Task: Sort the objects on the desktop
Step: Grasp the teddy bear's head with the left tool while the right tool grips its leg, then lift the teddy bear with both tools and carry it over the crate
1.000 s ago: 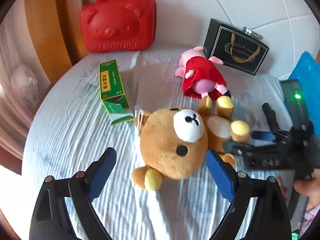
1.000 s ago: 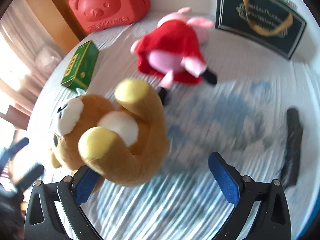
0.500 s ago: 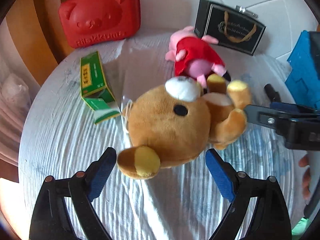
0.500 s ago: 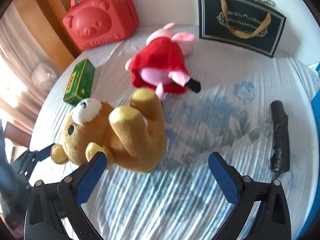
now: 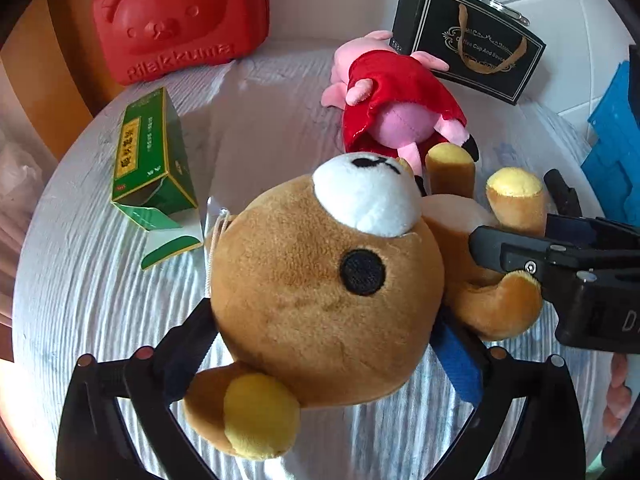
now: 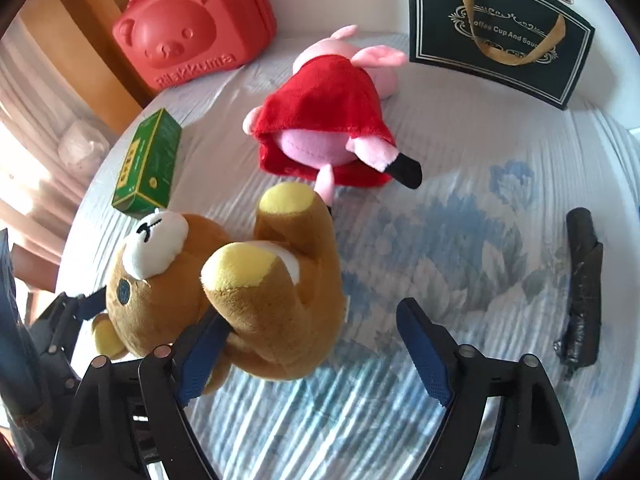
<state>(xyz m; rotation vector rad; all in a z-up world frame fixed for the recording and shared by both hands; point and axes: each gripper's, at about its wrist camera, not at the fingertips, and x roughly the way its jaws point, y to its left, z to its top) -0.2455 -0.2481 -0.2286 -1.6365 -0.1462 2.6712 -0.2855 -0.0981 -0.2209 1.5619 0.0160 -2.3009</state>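
brown plush bear (image 5: pixel 320 292) fills the frame's centre, head wedged between the left gripper (image 5: pixel 320 344) pads; right gripper (image 6: pixel 312 348) gapes wide, one pad touching it; soft, light, squashy; best held by the head.

Both wrist views look down and forward at the brown bear plush (image 5: pixel 320 280) (image 6: pixel 224 292): the left from close behind its head, the right from its feet. Both share the red case (image 5: pixel 180 20) (image 6: pixel 196 40) beyond.
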